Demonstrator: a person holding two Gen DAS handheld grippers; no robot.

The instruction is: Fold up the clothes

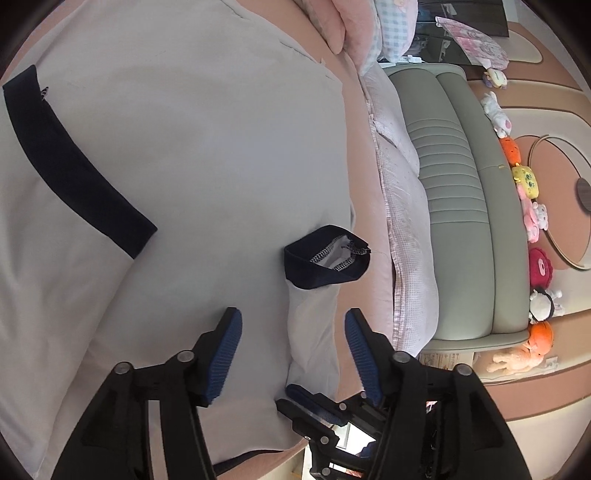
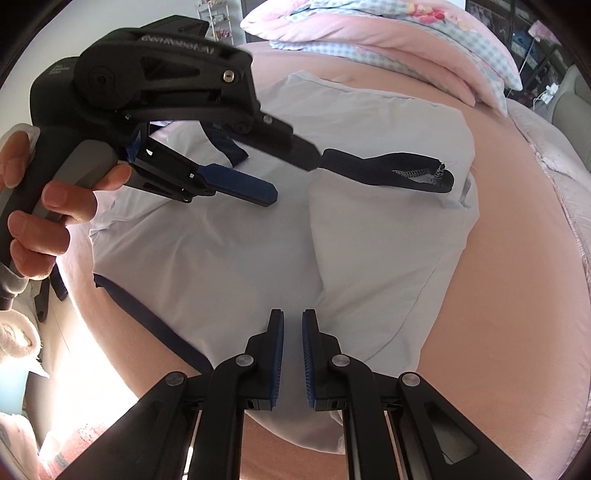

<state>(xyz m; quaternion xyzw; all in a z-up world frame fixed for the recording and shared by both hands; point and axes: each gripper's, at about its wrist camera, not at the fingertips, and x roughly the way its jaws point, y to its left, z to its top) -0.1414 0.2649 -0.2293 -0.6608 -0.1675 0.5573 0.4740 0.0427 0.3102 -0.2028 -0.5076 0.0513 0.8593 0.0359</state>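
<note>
shirt (image 1: 192, 158), pale with navy trim, lies flat on the pink bed (image 2: 517, 258); we judge it light, limp and slippery, best pinched at the sleeve cuff (image 1: 325, 264) at one o'clock. our left tongs (image 1: 293, 354) gape wide, empty, over the sleeve; right tongs (image 2: 293, 356) stand nearly shut, holding nothing.

- Home bedroom, soft pink all over.
- Bed (image 2: 498, 258) with pink sheet, wide and rounded.
- Pink and blue-checked pillows (image 2: 388, 40) piled at its far end.
- Grey-green padded bench (image 1: 458, 192) just beside the bed.
- Row of plush toys (image 1: 532, 206) along a ledge behind the bench.
- Wire shelf rack (image 2: 218, 22) in the far corner.
</note>
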